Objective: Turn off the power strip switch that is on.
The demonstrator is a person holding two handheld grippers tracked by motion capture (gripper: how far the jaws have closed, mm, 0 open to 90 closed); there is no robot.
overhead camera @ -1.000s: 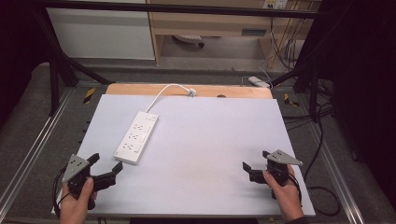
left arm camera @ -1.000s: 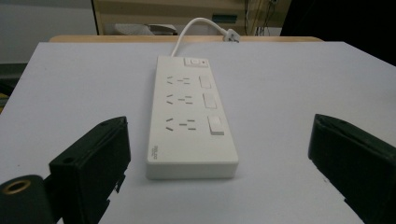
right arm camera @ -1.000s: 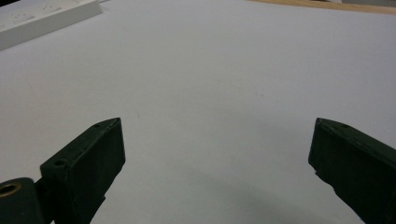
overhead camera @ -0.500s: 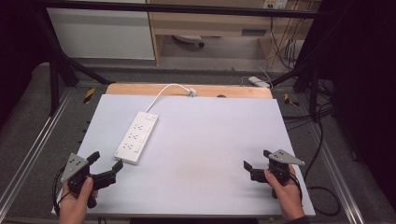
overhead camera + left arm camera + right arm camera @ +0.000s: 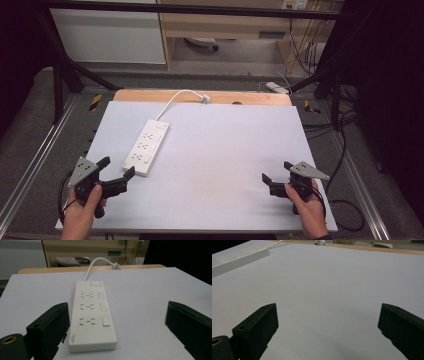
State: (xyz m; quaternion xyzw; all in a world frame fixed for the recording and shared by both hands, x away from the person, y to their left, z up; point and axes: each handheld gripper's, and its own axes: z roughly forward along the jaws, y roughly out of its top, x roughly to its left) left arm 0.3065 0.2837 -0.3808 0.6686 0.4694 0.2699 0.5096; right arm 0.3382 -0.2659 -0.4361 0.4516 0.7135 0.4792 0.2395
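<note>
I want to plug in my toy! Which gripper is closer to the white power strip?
Left. The left gripper sits just off the near end of the power strip, jaws open toward it. The right gripper is far across the table.

We see a white power strip (image 5: 146, 147) with a white cord (image 5: 176, 97) and a small red dot beside its switch (image 5: 95, 284). It lies on a pale grey-lavender counter (image 5: 220, 150) edged at the far side in light wood. Both grippers, left (image 5: 116, 172) and right (image 5: 277, 171), have black jaws and carry a grey three-cornered plate. The floor (image 5: 30, 125) is dark grey.
</note>
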